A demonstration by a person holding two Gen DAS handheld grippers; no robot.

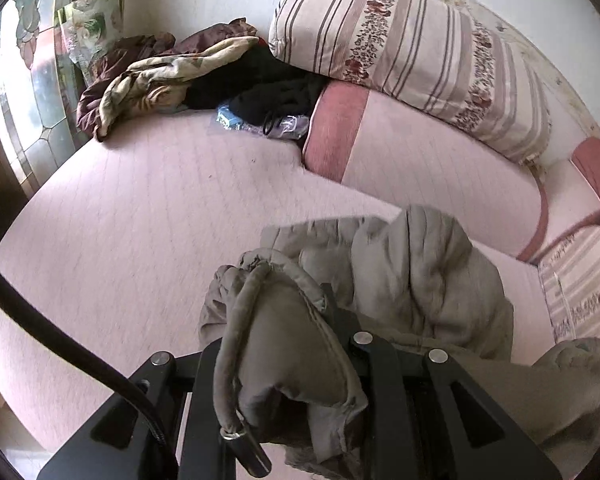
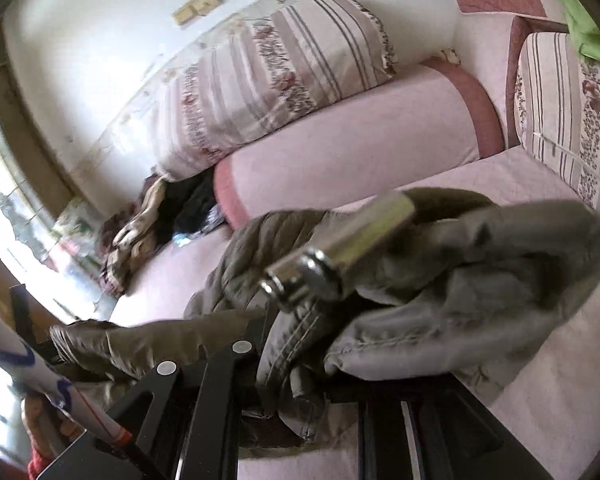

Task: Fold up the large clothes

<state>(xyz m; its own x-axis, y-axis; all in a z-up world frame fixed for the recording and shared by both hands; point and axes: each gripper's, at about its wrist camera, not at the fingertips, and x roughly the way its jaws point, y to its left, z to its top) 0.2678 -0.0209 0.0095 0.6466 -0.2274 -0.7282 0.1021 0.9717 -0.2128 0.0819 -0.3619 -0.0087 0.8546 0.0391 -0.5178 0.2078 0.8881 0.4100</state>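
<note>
Bunched over the left gripper (image 1: pixel 332 320), a grey-brown padded jacket (image 1: pixel 412 276) hides most of the black fingers; they are nearly closed and pinch a fold of its fabric, with a cord (image 1: pixel 236 340) ending in a metal toggle (image 1: pixel 252 456) hanging down in front. From this left wrist view the jacket is held above a pink quilted bed (image 1: pixel 140 208), whose broad middle lies bare ahead and to the left. At the far edge, by the wall, sit a heap of brown and cream clothes (image 1: pixel 140 80) and something black (image 1: pixel 276 88) beside it. A striped floral cushion (image 1: pixel 412 52) rests on a pink bolster (image 1: pixel 420 168) along the right side. A window (image 1: pixel 24 92) bounds the left.

Closest in the right wrist view, the right gripper (image 2: pixel 300 352) is likewise almost closed on another part of the jacket (image 2: pixel 480 264), which drapes across its fingers; a shiny metal toggle (image 2: pixel 340 252) swings blurred before the lens. Bare bed surface (image 2: pixel 560 360) shows to the right. Bolster (image 2: pixel 360 152) and striped cushion (image 2: pixel 268 80) line the wall side. The clothes heap (image 2: pixel 140 232) lies at the far end.
</note>
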